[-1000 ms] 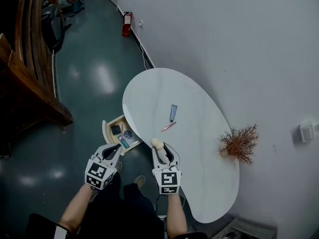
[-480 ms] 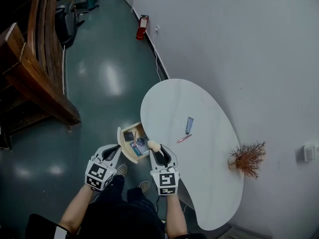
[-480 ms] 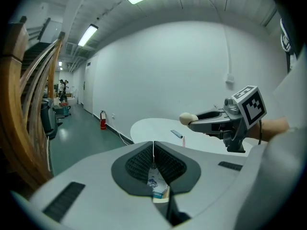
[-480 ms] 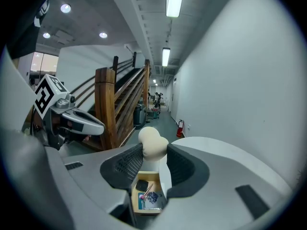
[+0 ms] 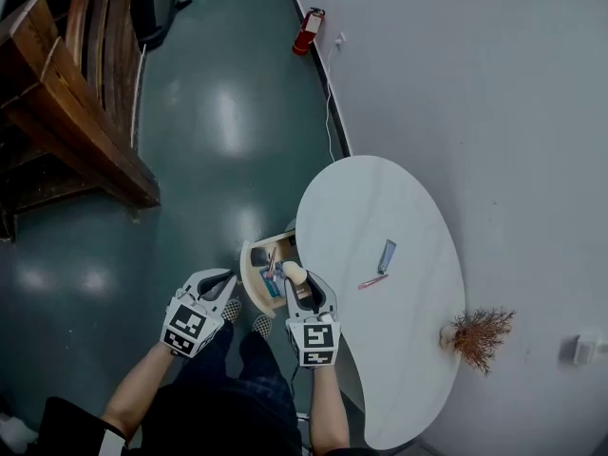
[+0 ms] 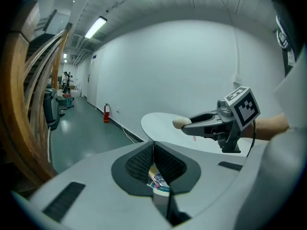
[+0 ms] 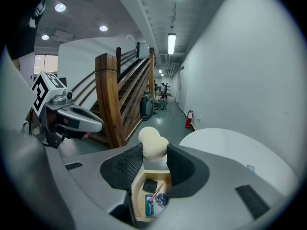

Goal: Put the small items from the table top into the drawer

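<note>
My right gripper [image 5: 298,281] is shut on a cream egg-shaped sponge [image 5: 294,272], held above the open wooden drawer [image 5: 255,275] at the white oval table's [image 5: 399,340] near-left edge. In the right gripper view the sponge [image 7: 152,143] sticks up between the pads, with the drawer [image 7: 138,195] straight below it. The drawer holds a black item [image 7: 150,185], a blue tube and a pink stick. On the table lie a blue tube [image 5: 387,255] and a pink stick [image 5: 372,281]. My left gripper [image 5: 224,278] hangs left of the drawer, shut, with nothing in it.
A dried reddish plant [image 5: 480,335] stands at the table's far right by the white wall. A wooden staircase [image 5: 66,103] rises at the left over the dark green floor. A red fire extinguisher [image 5: 309,28] stands by the wall far off.
The right gripper with the sponge has gone from over the table's edge to over the drawer. The head view has swung, so the table and drawer sit further right.
</note>
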`<state>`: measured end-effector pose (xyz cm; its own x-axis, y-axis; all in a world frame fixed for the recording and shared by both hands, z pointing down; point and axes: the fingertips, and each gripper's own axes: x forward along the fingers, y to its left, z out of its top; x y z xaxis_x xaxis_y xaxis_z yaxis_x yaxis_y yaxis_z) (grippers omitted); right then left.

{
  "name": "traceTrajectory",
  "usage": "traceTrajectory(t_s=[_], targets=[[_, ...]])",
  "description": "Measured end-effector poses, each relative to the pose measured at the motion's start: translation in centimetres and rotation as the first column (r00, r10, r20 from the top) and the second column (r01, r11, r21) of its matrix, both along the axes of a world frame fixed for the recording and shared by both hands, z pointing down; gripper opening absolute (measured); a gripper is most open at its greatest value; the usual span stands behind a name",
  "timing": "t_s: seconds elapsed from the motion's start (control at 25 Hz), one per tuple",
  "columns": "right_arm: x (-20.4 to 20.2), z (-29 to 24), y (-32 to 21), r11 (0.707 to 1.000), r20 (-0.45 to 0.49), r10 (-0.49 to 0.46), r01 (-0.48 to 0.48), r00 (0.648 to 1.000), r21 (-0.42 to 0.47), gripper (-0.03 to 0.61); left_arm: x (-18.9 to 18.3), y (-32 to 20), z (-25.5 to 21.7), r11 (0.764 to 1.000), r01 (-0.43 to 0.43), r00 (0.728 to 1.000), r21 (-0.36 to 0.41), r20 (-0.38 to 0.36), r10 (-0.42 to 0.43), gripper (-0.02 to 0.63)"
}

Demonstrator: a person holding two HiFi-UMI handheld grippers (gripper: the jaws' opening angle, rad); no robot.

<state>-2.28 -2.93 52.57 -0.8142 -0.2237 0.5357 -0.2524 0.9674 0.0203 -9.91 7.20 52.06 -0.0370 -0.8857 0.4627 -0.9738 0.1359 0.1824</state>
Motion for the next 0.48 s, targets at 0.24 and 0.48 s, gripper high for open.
traceTrajectory(t_s=[0.24, 0.48], targets=[[-2.7, 6.8, 1.4, 0.994, -0.071, -0.091, 0.086, 0.993, -0.062, 0.175, -1.7, 0.6, 5.5, 0.997, 0.059, 0.996, -0.047, -0.058, -0.062, 0.02], [-4.0, 13.6, 1.9, 0.982, -0.14, -0.142, 0.122, 0.98, -0.142, 0.175, -2.9, 0.9, 10.2, 0.981, 0.17, 0.981, -0.095, -0.083, -0.177, 0.02]])
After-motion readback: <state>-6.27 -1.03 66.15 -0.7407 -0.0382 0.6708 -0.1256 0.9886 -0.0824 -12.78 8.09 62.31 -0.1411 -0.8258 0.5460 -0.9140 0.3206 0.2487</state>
